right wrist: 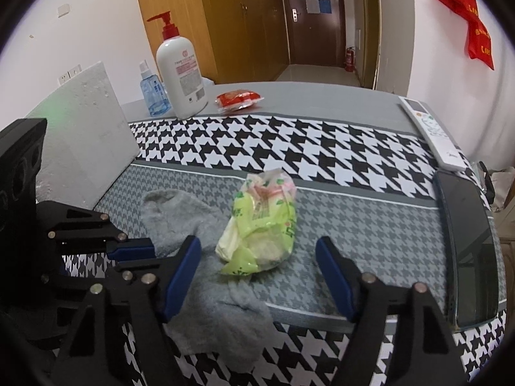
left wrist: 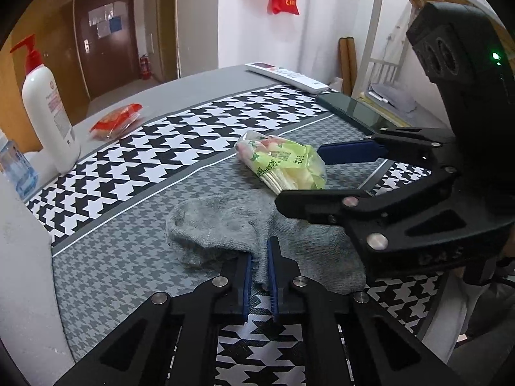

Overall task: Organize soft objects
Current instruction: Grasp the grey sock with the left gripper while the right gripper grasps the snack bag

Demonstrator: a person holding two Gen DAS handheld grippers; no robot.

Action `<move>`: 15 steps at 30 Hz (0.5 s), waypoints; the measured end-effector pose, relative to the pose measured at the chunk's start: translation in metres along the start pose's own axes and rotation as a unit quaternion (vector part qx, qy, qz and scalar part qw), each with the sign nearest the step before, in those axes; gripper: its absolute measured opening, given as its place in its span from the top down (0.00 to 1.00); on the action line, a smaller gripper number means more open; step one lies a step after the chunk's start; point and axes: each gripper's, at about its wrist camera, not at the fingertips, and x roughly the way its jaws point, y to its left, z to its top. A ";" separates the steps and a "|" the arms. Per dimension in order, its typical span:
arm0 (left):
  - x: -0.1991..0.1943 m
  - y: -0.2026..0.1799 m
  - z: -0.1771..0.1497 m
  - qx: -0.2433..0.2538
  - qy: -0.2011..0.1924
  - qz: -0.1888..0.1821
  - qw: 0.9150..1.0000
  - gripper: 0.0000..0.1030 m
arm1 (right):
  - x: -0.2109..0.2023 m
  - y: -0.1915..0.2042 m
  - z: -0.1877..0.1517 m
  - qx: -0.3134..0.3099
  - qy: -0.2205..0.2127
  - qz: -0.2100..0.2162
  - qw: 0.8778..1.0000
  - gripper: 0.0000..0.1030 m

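Sock [left wrist: 225,225], grey, limp and light, flat on table [left wrist: 128,257]; best pinched at a fold, as left gripper [left wrist: 260,259] does, fingers narrow on its edge. Tissue pack [right wrist: 260,225], crinkly, slippery, squashable, between right gripper [right wrist: 257,257] fingers, wide, untouched.

Open cloth [right wrist: 354,225] lies right of the green tissue pack [right wrist: 260,228], clear across to the dark phone [right wrist: 466,257] at the edge. On the left the white foam block [right wrist: 87,141] walls that side off. Behind, the pump bottle [right wrist: 182,74], blue bottle [right wrist: 153,93] and red packet [right wrist: 239,98] crowd the far corner, with the remote [right wrist: 431,132] along the right rim. The houndstooth band between stays bare.
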 end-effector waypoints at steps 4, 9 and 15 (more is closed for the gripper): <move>-0.002 0.001 -0.001 -0.002 -0.001 -0.002 1.000 0.90 | 0.007 0.002 0.002 -0.003 0.011 -0.001 1.000 0.40; -0.002 -0.001 -0.001 0.001 0.000 -0.001 1.000 0.90 | 0.013 0.002 0.003 -0.002 0.021 -0.003 1.000 0.40; -0.002 0.001 -0.001 -0.004 -0.001 0.000 1.000 0.90 | 0.019 0.002 0.005 -0.003 0.025 -0.009 1.000 0.53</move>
